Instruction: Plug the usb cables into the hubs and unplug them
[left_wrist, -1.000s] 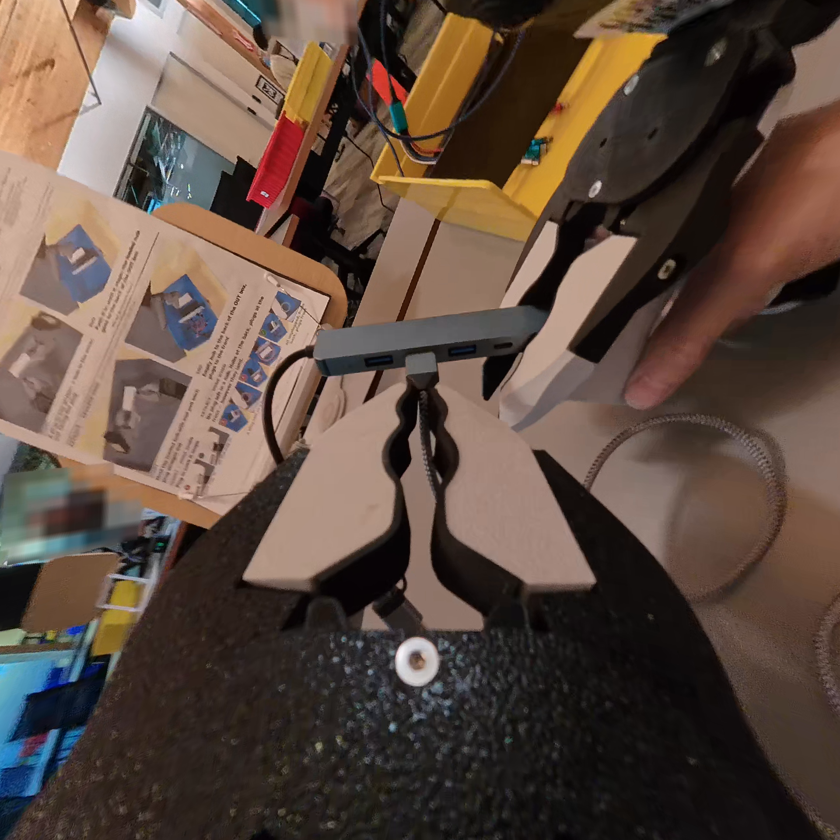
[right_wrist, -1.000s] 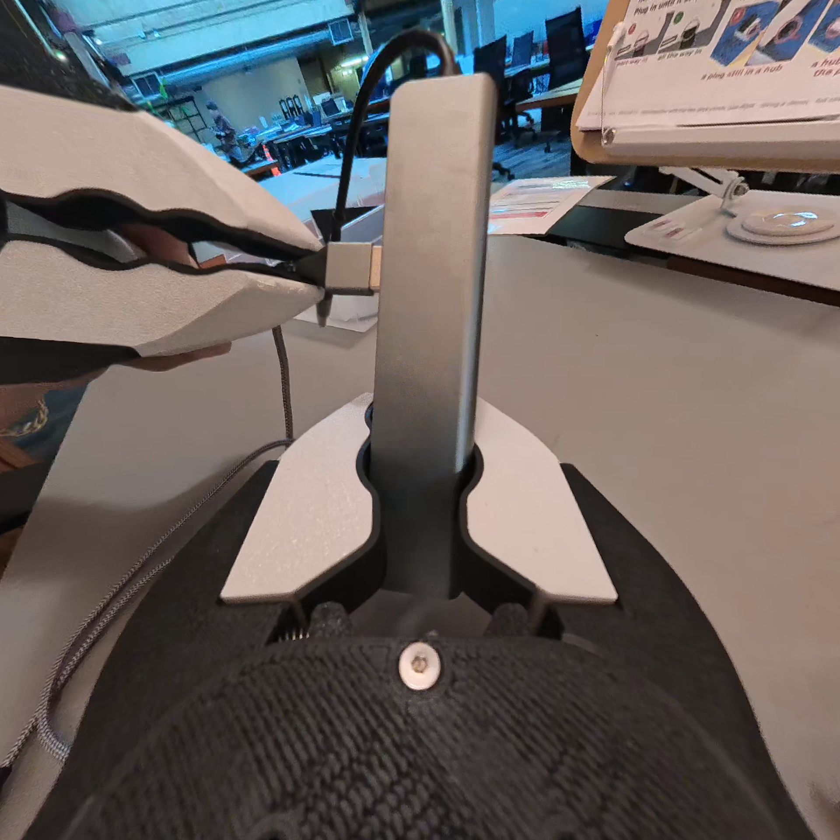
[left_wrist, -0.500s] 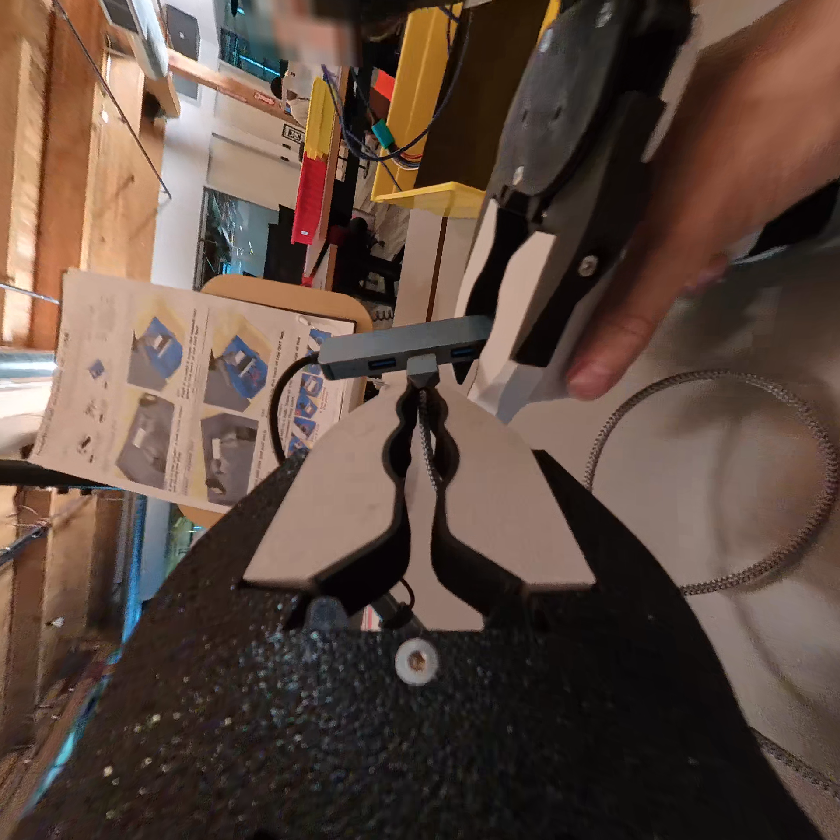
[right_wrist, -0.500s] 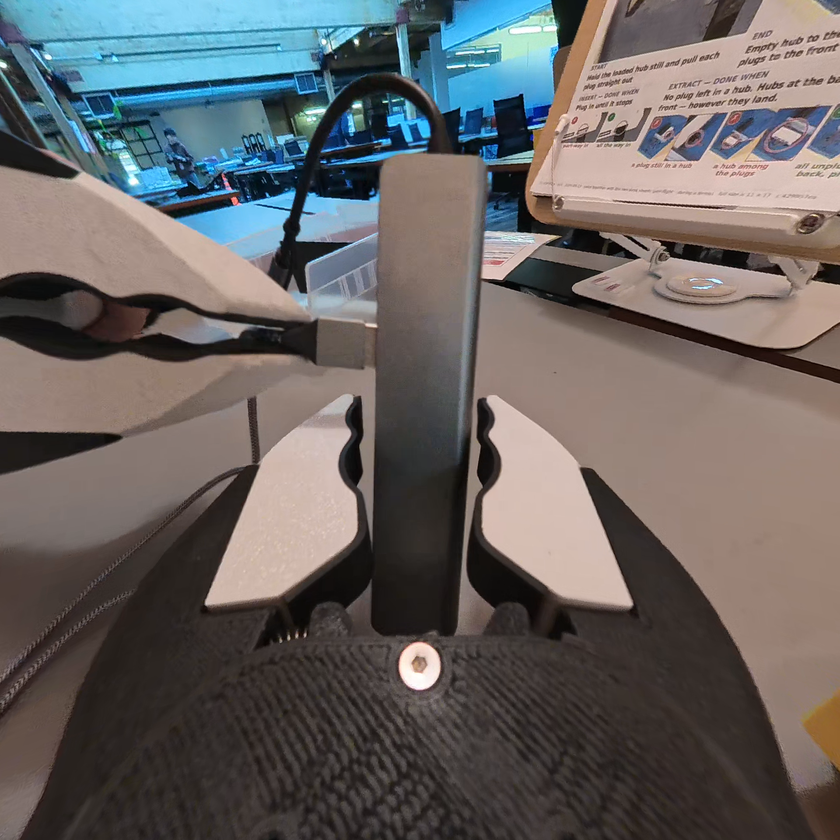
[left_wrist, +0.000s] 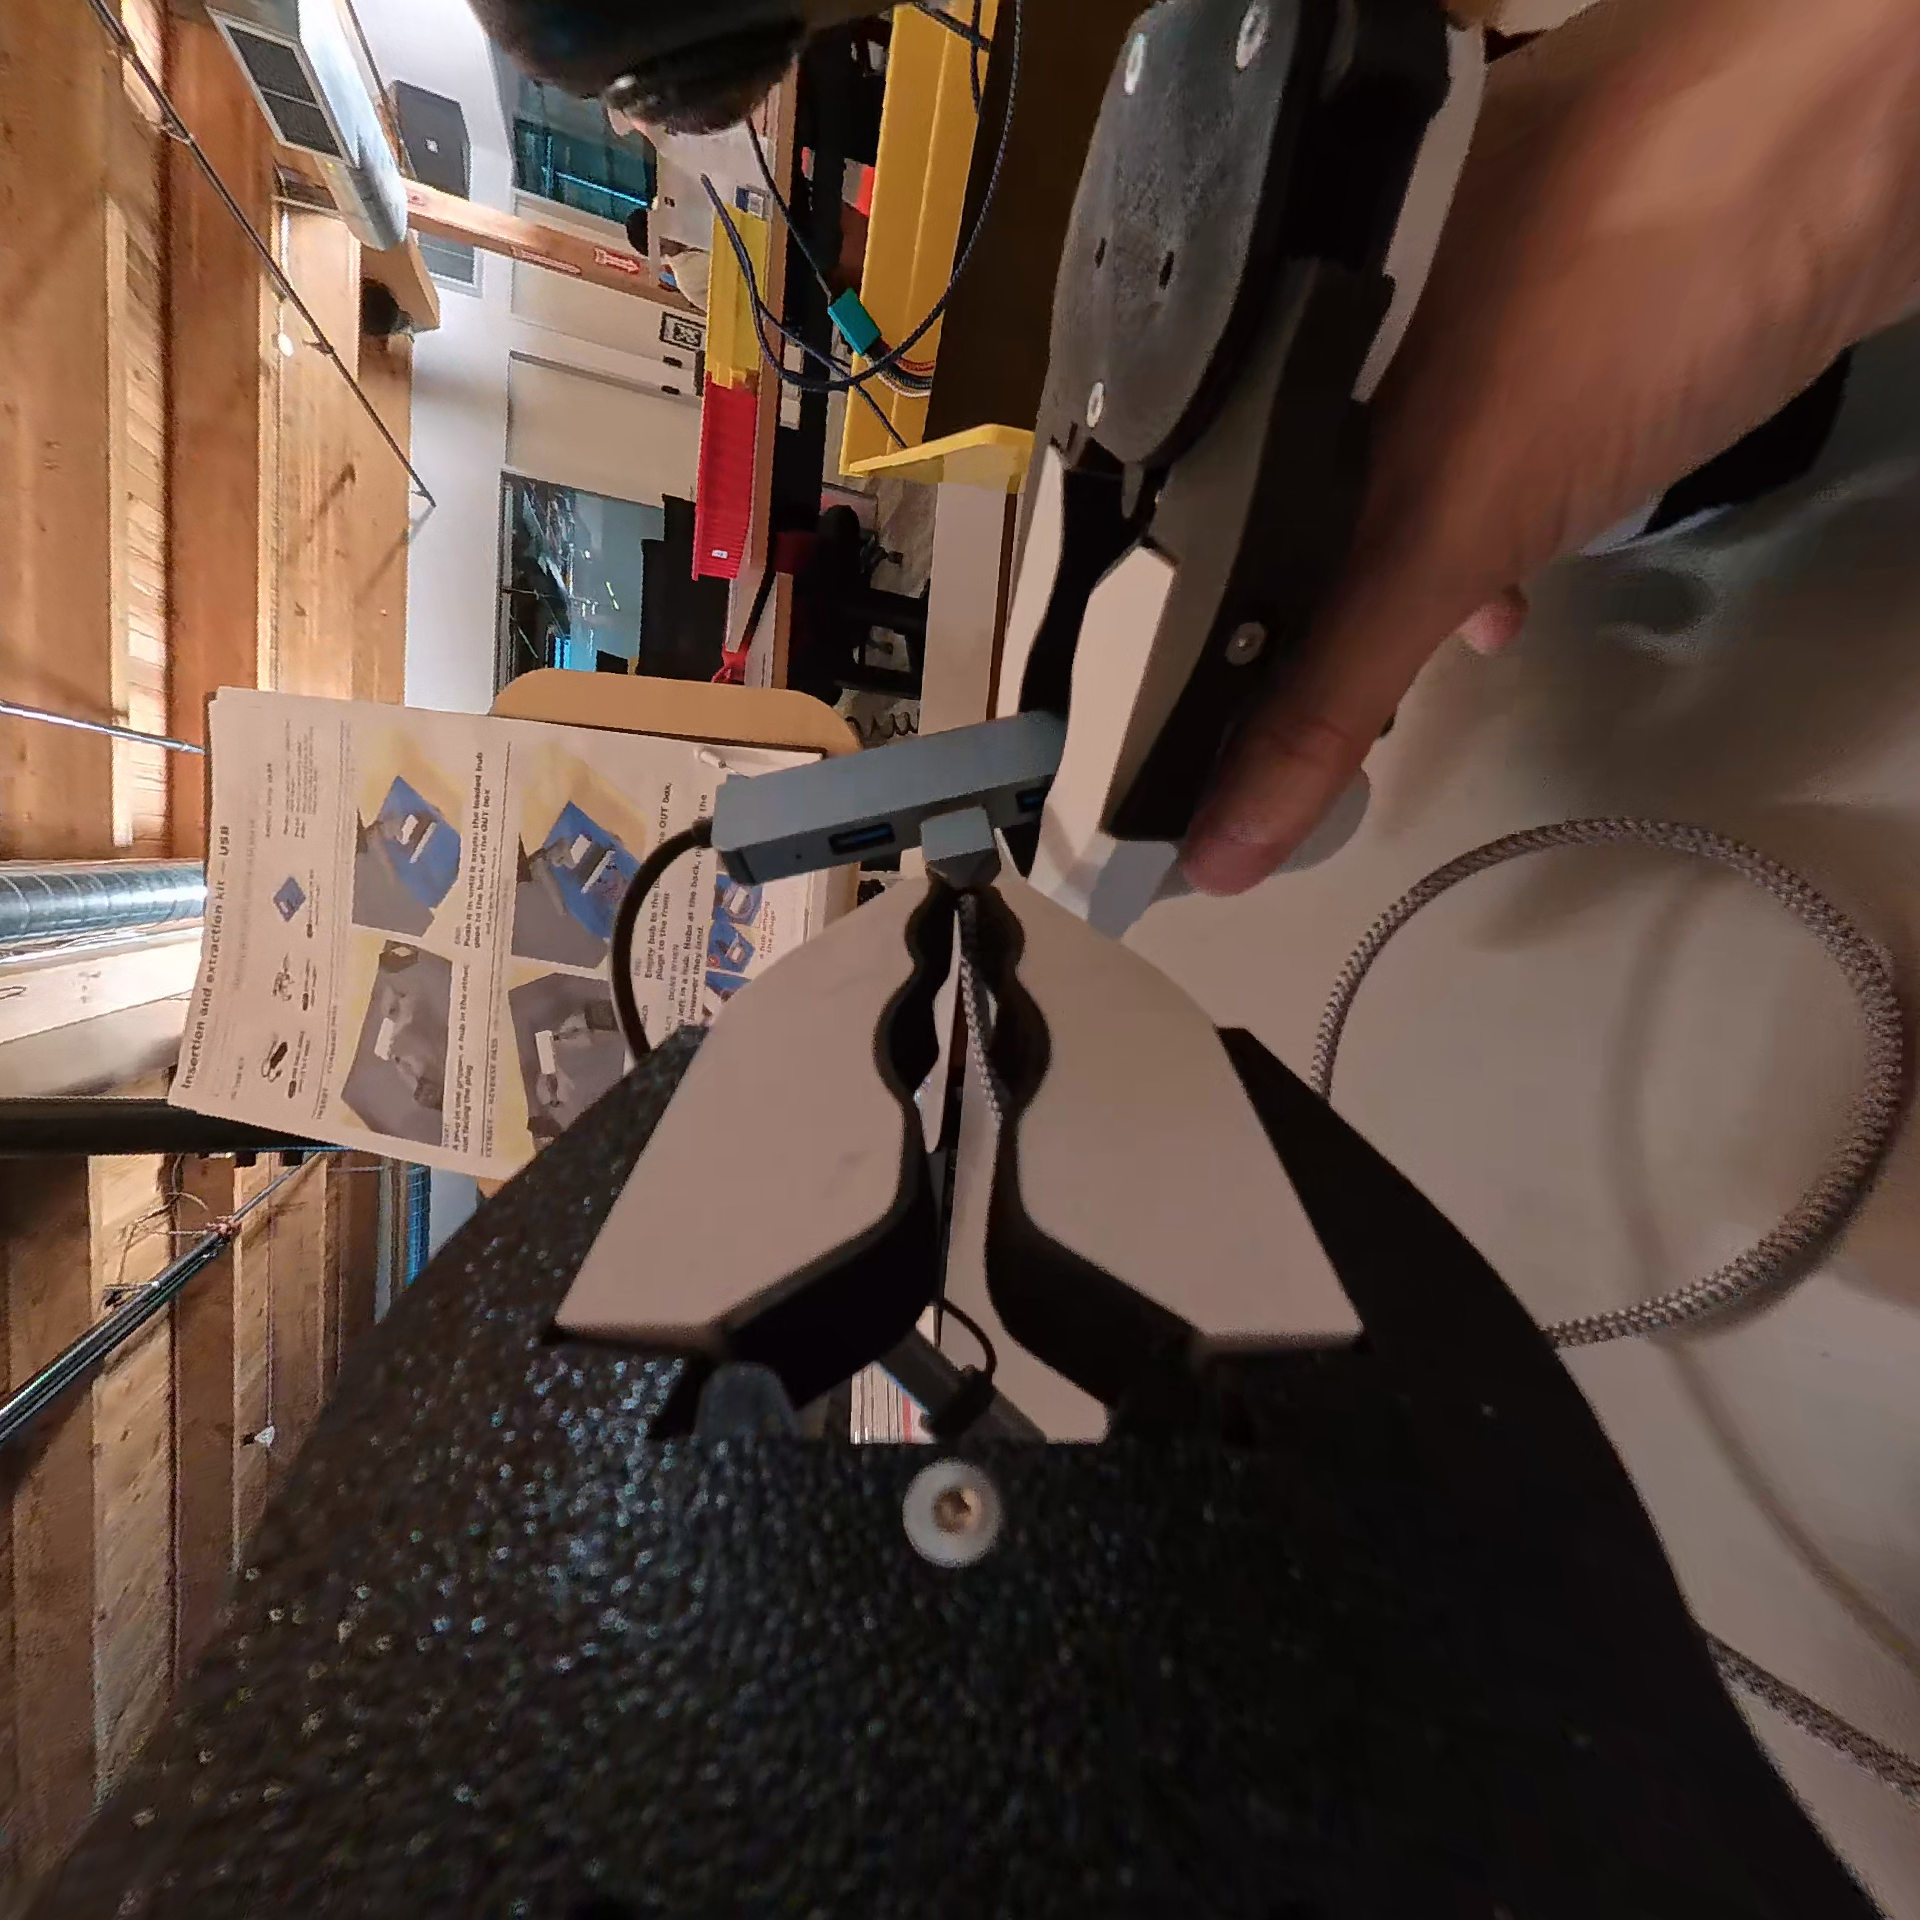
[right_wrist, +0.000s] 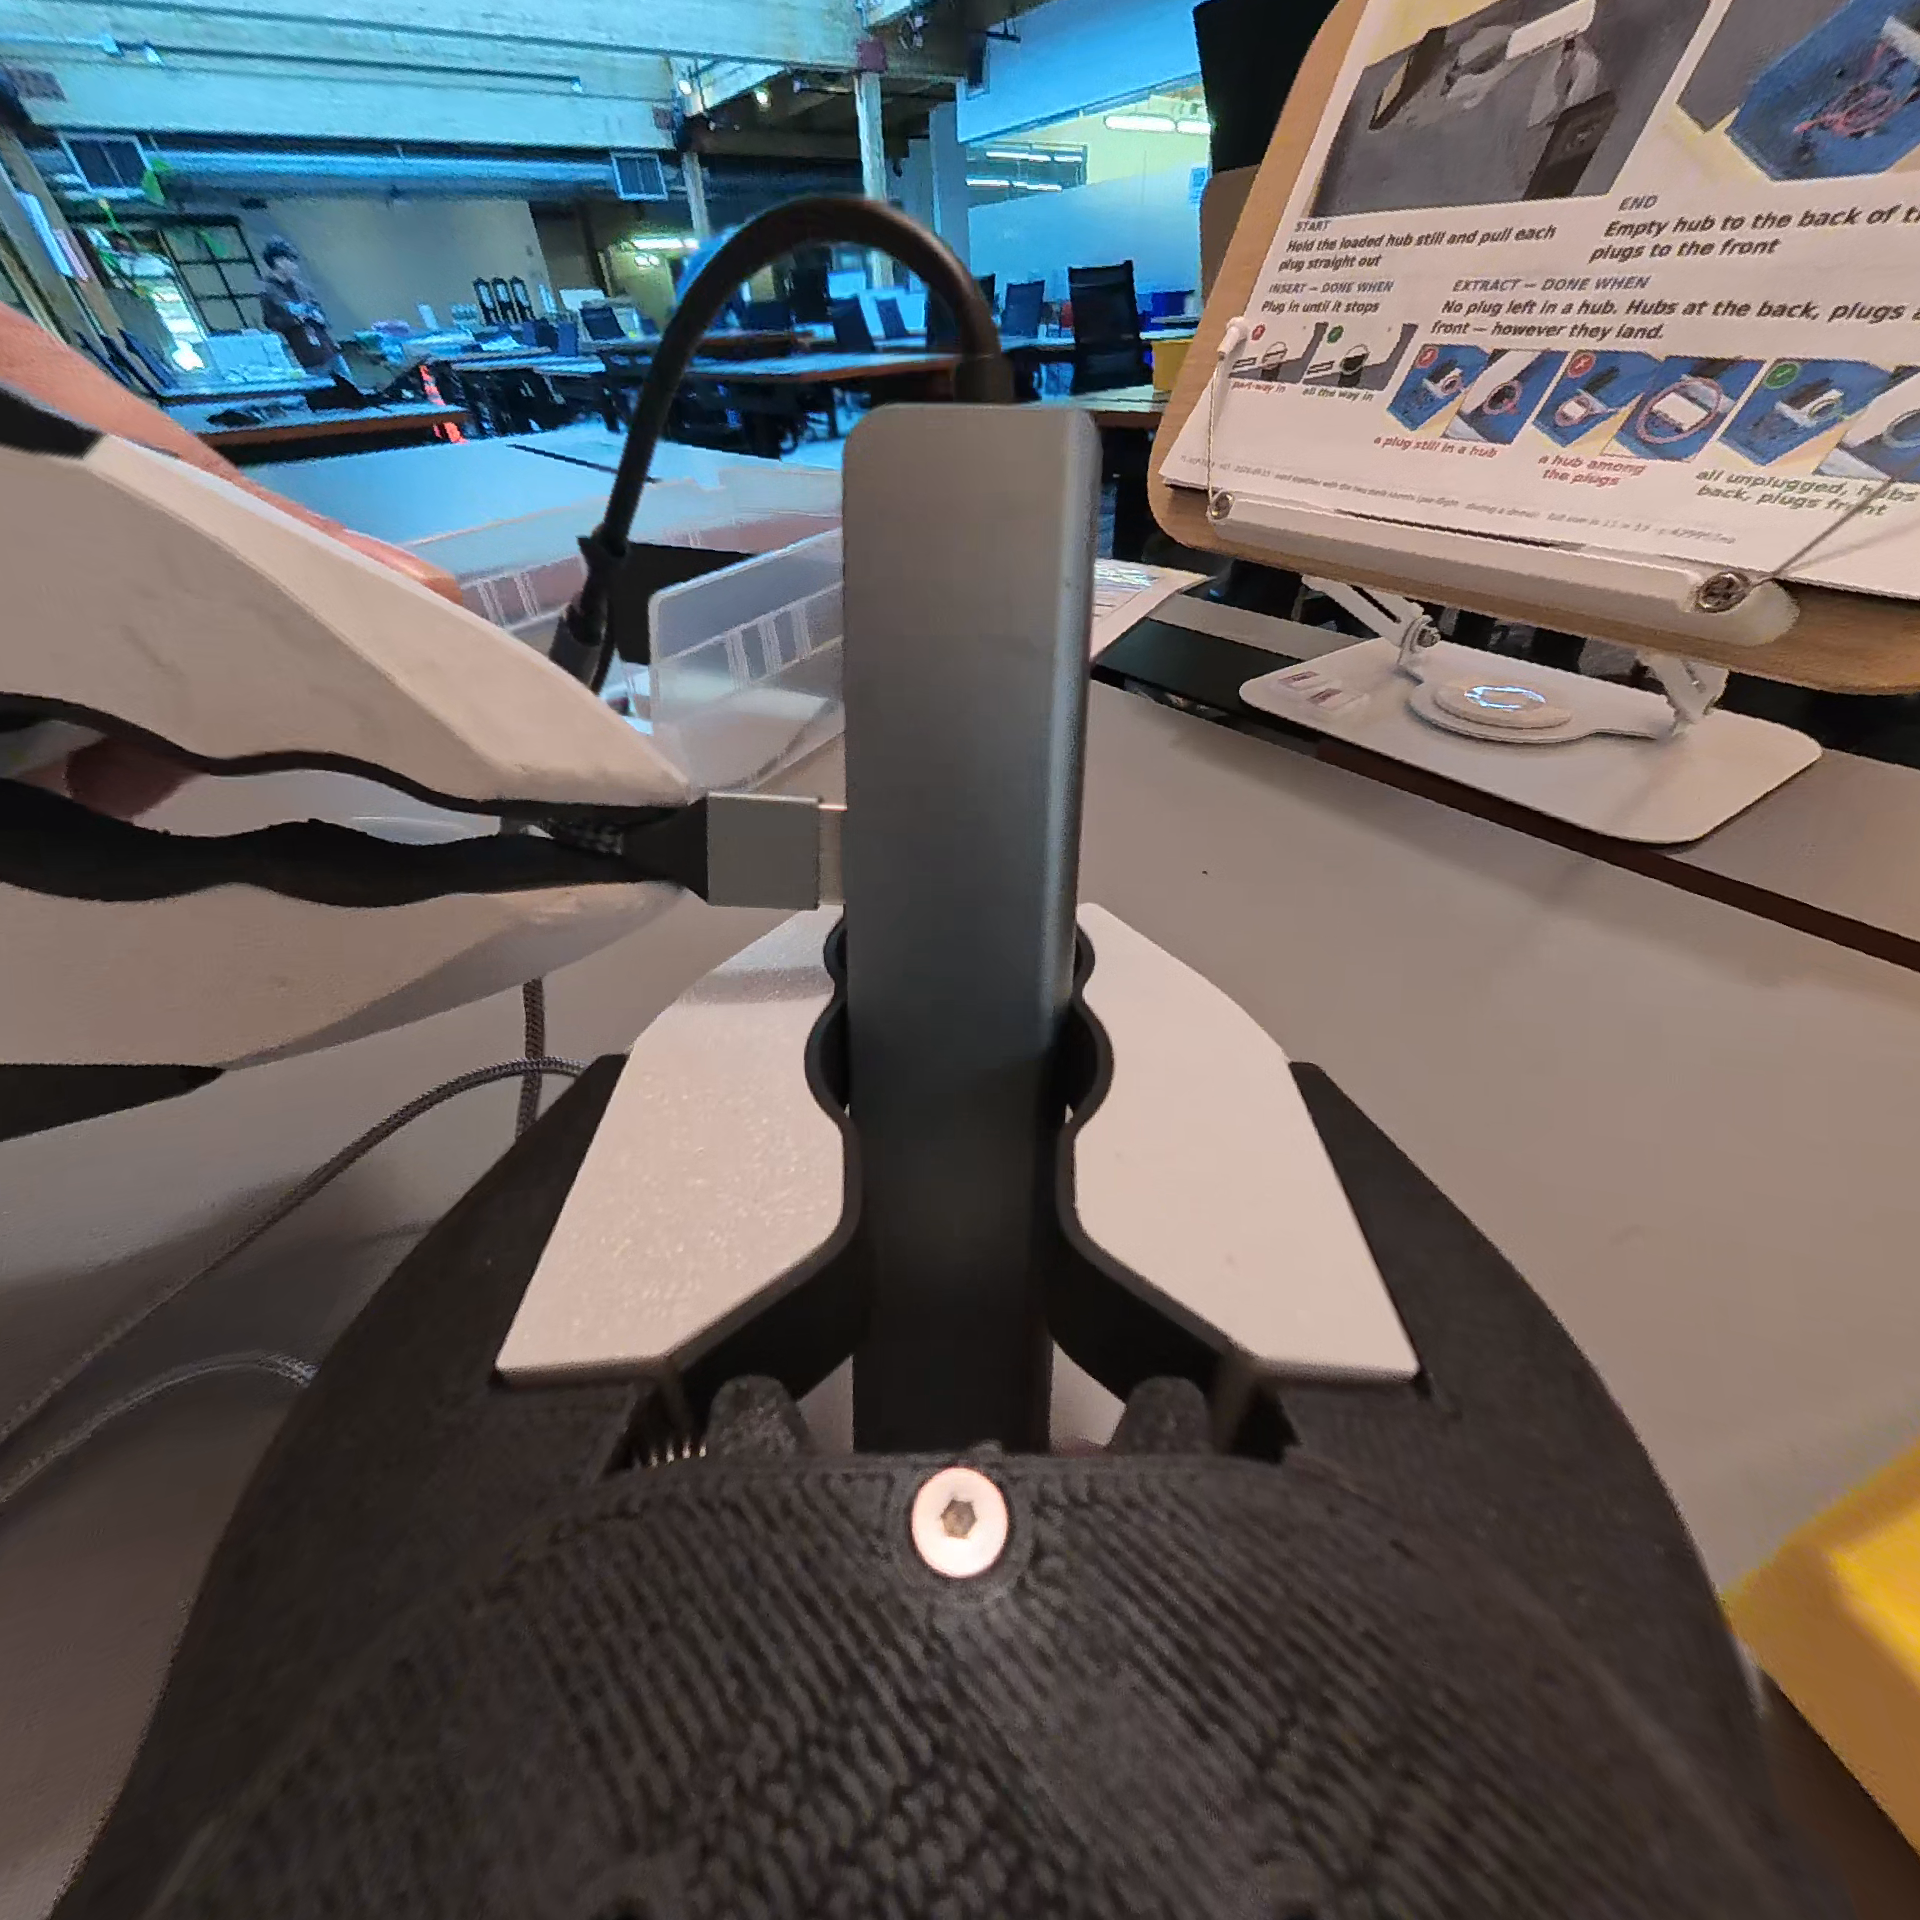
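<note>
Two grippers meet at the hub (right_wrist: 961, 748), held above the table (right_wrist: 1507, 1091): right gripper (right_wrist: 958, 1049) clamps its body, left gripper (left_wrist: 961, 914) pinches the cable (left_wrist: 1756, 1091) behind the plug (right_wrist: 764, 847), seated in the hub's side.

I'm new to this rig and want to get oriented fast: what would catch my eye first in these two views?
First, the grey USB hub, standing upright dead centre in the right wrist view, clamped by the right gripper. Next, the silver USB plug seated in the hub's side, with the left gripper shut on its braided cable, which loops across the pale table. An instruction sheet stands behind on a stand.
</note>
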